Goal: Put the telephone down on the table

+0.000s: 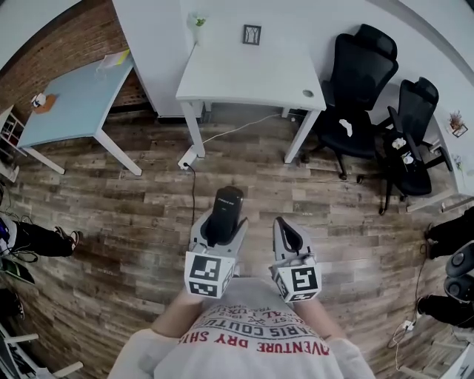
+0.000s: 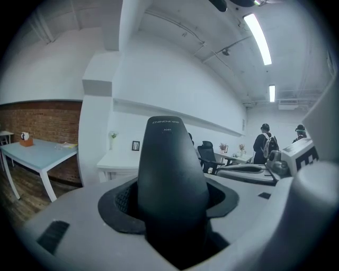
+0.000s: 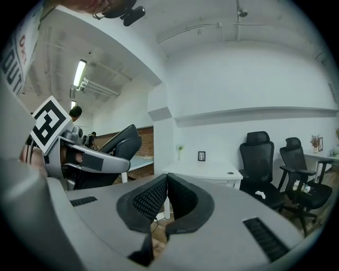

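**Handset held above the floor, short of the desk**

A black telephone point(image 1: 224, 209) sits clamped between the jaws of the left gripper point(image 1: 221, 226), whose dark pads press on its two sides in the left gripper view. The telephone point(image 2: 170, 180) lies with its long axis along the jaws. Its rounded end sticks out past their tips and points away from the person, towards the white table point(image 1: 252, 78) ahead. It is held in the air over the wooden floor point(image 1: 126, 215), well apart from that table.

Just beside it, the right gripper point(image 1: 284, 228) carries nothing. In the right gripper view its jaws point(image 3: 165, 197) are closed, pad against pad.

On the white table, a small framed picture point(image 1: 252, 34) and a plant point(image 1: 198, 22) stand at the far edge against the pale wall. A cable point(image 1: 229, 133) trails across the planks from under it. Two black office chairs point(image 1: 361, 81) stand to the table's right. A pale blue table point(image 1: 67, 100) stands to its left, in front of a brick wall point(image 1: 67, 41).
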`<action>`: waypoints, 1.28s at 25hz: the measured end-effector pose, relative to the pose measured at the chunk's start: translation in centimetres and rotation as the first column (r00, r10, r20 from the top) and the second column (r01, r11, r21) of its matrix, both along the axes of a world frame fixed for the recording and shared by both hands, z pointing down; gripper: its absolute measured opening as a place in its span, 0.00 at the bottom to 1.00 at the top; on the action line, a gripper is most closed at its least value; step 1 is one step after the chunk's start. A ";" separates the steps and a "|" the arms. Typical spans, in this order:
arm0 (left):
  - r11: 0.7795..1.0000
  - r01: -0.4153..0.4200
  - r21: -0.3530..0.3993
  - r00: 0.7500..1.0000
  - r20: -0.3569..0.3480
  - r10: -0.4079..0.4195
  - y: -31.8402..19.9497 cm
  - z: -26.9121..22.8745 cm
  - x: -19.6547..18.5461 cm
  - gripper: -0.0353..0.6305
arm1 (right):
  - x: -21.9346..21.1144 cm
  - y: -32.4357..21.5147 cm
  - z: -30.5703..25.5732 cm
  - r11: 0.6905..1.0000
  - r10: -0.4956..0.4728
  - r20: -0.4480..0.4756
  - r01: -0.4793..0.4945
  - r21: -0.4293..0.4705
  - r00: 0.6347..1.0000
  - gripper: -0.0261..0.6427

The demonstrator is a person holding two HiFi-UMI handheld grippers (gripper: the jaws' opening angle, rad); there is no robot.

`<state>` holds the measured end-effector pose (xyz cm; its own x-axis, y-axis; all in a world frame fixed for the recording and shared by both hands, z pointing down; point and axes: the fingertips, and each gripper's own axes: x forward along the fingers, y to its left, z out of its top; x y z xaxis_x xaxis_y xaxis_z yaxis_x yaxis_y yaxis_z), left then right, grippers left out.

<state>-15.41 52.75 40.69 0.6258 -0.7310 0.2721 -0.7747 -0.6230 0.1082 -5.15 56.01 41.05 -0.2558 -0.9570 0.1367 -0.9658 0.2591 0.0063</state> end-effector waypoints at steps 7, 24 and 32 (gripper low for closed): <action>1.000 0.007 -0.025 1.000 -0.004 -0.007 -3.4 1.1 -3.8 0.50 | -2.0 -3.2 1.0 0.999 0.030 0.004 -0.030 -0.024 1.000 0.08; 0.992 0.119 -0.036 0.993 0.023 -0.118 -15.2 2.3 -2.2 0.50 | 1.1 -16.0 2.8 0.997 -0.060 0.044 0.062 -0.045 0.997 0.08; 0.988 0.154 -0.022 0.988 0.023 -0.154 -23.3 0.7 3.2 0.50 | 6.4 -24.7 2.0 0.993 -0.106 0.054 0.108 -0.046 0.993 0.08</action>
<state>-12.22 29.42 41.36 0.5001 -0.8114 0.3025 -0.8635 -0.4936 0.1035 1.23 31.31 43.01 -0.3641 -0.9164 0.1663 -0.9313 0.3597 -0.0574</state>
